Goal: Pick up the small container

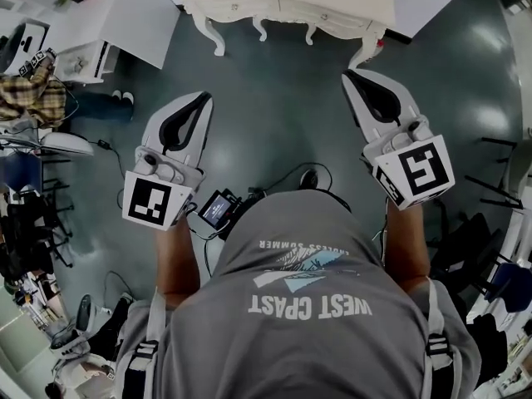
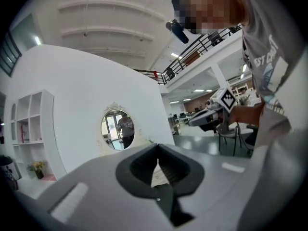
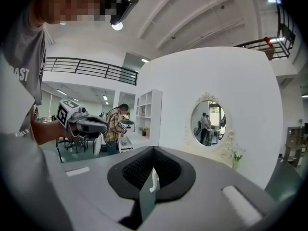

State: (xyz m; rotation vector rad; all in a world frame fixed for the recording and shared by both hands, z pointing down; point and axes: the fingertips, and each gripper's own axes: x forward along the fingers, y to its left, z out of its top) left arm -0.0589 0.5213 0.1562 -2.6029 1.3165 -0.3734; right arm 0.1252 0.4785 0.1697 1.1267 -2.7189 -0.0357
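Note:
No small container shows in any view. In the head view my left gripper (image 1: 203, 97) and right gripper (image 1: 350, 76) are held out side by side above the grey floor, both pointing toward a white dressing table (image 1: 283, 7). The left gripper (image 2: 157, 163) has its dark pads pressed together with nothing between them. In the same way, my right gripper (image 3: 153, 170) is shut and empty. Each gripper view catches the other gripper at its side: the right gripper (image 2: 204, 118) and the left gripper (image 3: 94, 125).
An oval mirror (image 3: 208, 124) hangs on a curved white wall (image 2: 72, 105) ahead. A white shelf unit (image 3: 147, 114) stands at the left. A person in a plaid shirt (image 1: 29, 94) stands by a small white cabinet (image 1: 83, 61). Chairs (image 1: 33, 214) and cables crowd the floor's edges.

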